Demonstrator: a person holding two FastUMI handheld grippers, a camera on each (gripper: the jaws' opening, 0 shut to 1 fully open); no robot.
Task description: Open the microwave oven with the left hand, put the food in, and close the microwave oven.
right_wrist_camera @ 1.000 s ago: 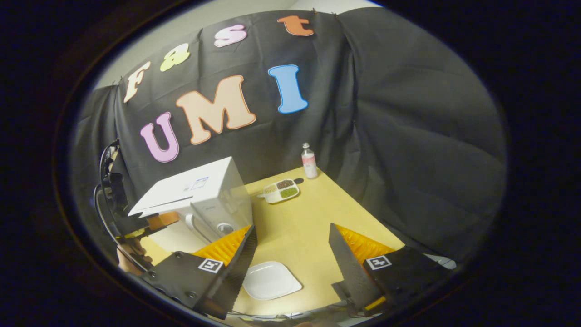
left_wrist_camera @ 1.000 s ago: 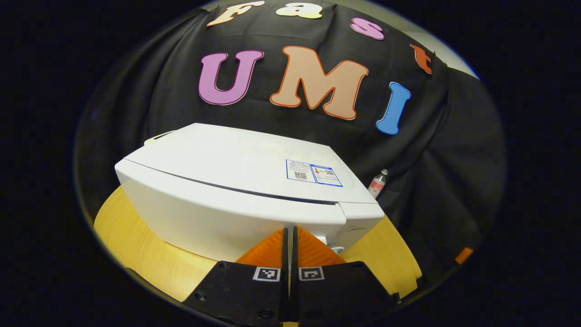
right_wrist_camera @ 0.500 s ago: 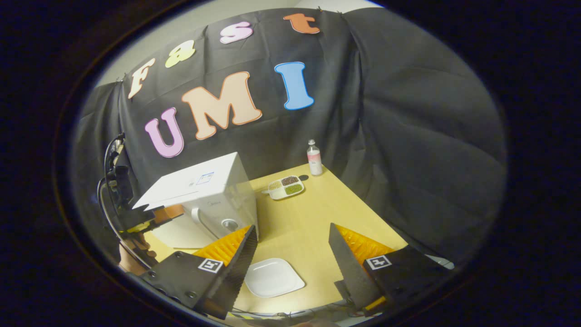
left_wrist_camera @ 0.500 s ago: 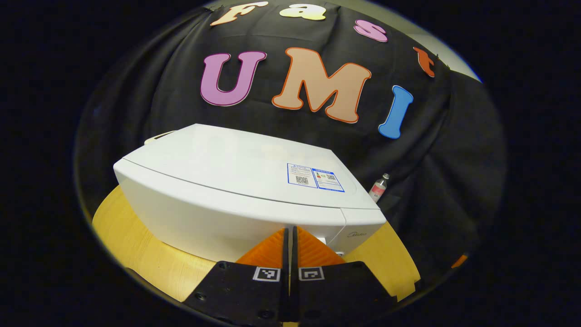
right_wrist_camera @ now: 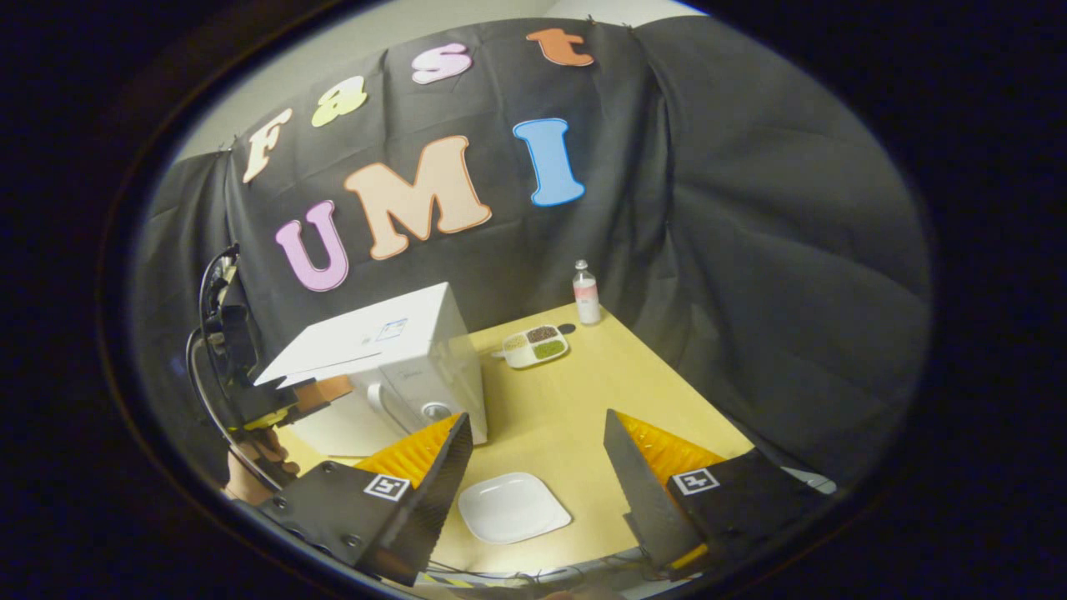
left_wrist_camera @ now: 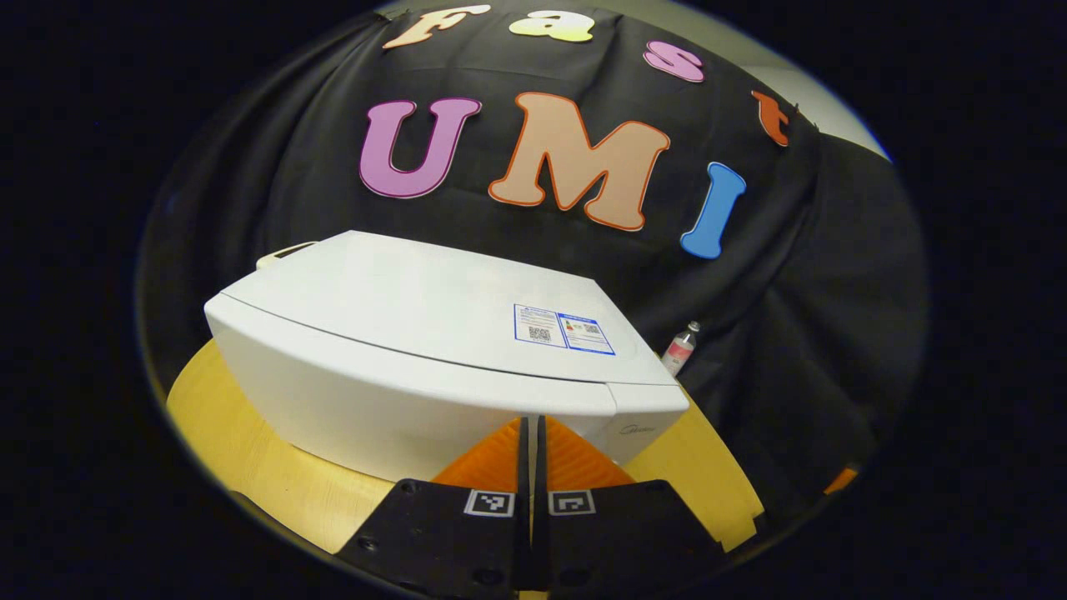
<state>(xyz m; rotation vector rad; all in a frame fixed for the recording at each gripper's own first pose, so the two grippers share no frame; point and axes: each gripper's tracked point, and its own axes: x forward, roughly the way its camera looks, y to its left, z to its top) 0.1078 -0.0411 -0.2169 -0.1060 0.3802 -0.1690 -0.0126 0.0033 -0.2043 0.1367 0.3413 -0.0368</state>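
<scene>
The left gripper [left_wrist_camera: 530, 433], fingers pressed together, noses against the closed white microwave [left_wrist_camera: 417, 350], seemingly touching its front, while the right gripper [right_wrist_camera: 538, 442] hangs spread wide above a white plate [right_wrist_camera: 514, 507] on the yellow table [right_wrist_camera: 575, 400].

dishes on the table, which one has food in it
The divided tray near the bottle holds food in its compartments; the white plate between the right gripper fingers looks bare.

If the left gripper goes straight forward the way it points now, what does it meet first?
Most likely the white front of the microwave oven: the shut left gripper points straight at it, close up. Whether they already touch is unclear.
</scene>
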